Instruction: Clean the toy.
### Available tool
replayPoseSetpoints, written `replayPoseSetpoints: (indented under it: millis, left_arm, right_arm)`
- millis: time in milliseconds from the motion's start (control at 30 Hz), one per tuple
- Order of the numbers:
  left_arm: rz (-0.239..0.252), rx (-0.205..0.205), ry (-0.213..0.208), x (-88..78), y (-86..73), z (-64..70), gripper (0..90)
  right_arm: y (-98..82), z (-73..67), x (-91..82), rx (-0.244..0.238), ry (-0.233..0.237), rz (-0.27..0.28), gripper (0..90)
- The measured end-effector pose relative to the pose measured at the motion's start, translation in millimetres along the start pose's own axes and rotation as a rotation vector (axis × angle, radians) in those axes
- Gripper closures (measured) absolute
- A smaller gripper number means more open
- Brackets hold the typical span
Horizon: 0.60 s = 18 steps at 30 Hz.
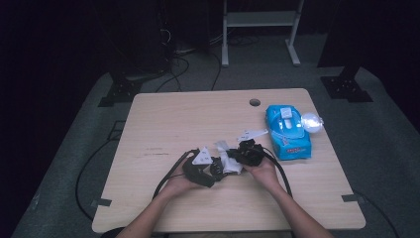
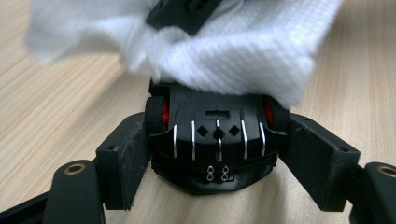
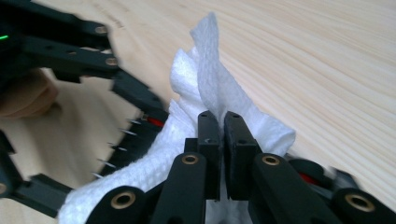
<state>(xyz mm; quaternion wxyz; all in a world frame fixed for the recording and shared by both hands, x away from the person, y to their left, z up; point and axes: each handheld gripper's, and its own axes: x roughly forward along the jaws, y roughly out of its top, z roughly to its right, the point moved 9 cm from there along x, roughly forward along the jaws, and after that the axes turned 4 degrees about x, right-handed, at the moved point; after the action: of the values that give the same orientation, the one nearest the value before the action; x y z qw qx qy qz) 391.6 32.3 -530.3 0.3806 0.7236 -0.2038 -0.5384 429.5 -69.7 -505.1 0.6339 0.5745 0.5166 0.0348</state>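
Dim room, grey floor, pale wooden table (image 1: 173, 124) near its middle. Blue wipes pack (image 1: 287, 131) at right edge, well apart from the work. Left gripper (image 2: 218, 154): jaws partly open, pads pressed on both flanks of black toy car (image 2: 217, 140), held just above the tabletop. Right gripper (image 3: 222, 140): jaws pinched fully together on white wipe (image 3: 210, 93), fabric standing up past the tips. Wipe draped over the car's far end, touching it, between the two grippers. Car: likely light, rigid, glossy, prone to slip; best clamped across the body sides. Wipe: soft, limp, probably easily torn; best pinched at a bunched fold.
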Motion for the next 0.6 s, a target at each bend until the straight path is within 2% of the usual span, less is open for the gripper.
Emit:
replayPoseSetpoints:
  millis: [67,200,267,333,433,600]
  left_arm:
    - [-0.001,-0.004,0.001,1.1,0.4,0.5,25.3]
    - [-0.001,-0.016,-0.001,2.0,-0.4,0.7,25.3]
    - [-0.005,-0.008,0.003,1.5,-0.7,0.2,25.4]
    - [-0.010,0.000,0.001,0.7,-1.3,-0.6,25.4]
    - [0.009,-0.006,0.002,-0.1,1.5,-0.1,25.4]
    - [0.010,0.001,0.005,-0.5,2.3,0.0,25.4]
  right_arm:
    - [-0.3,-1.0,-0.1,0.010,0.010,0.001,85.7]
    - [1.0,-14.6,6.9,-0.020,0.048,0.006,85.6]
    - [1.2,-13.6,6.9,-0.024,0.048,0.008,85.7]
    - [0.6,-4.7,3.3,-0.026,0.017,0.008,85.7]
    - [-1.8,14.4,-5.6,-0.026,-0.049,0.003,85.7]
    - [-8.7,39.3,-18.8,0.018,-0.099,0.001,85.6]
